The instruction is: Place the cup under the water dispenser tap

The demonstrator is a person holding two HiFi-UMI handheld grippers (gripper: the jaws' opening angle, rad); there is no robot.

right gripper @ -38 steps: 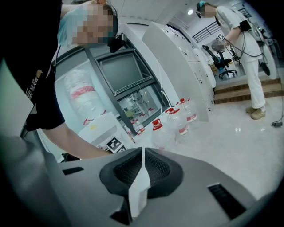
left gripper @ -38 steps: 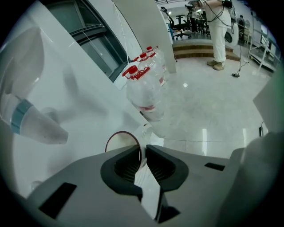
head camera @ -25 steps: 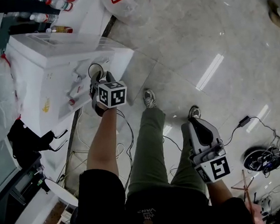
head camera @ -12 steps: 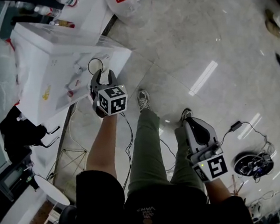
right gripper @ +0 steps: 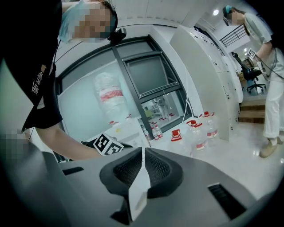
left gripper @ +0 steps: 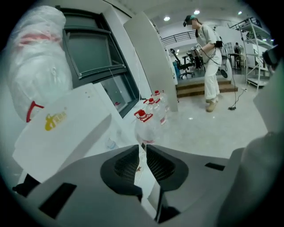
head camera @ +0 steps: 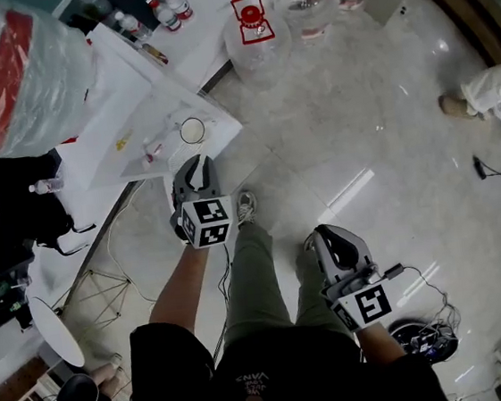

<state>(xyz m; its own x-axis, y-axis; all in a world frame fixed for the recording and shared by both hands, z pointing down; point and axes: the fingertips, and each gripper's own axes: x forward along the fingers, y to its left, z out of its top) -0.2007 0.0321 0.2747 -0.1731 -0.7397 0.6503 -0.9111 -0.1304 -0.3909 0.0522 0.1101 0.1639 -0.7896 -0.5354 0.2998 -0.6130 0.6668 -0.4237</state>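
A small white cup (head camera: pixel 192 131) sits on the white water dispenser's (head camera: pixel 123 111) ledge, apparently under its taps, just beyond the left gripper (head camera: pixel 195 169), whose empty jaws are closing, while the right gripper (head camera: pixel 316 238) hangs well apart, jaws together on nothing.

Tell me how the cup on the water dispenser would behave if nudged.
The cup looks small and thin-rimmed, probably disposable: likely light and easy to tip. It stands near the water dispenser's front corner, so a push might knock it off.
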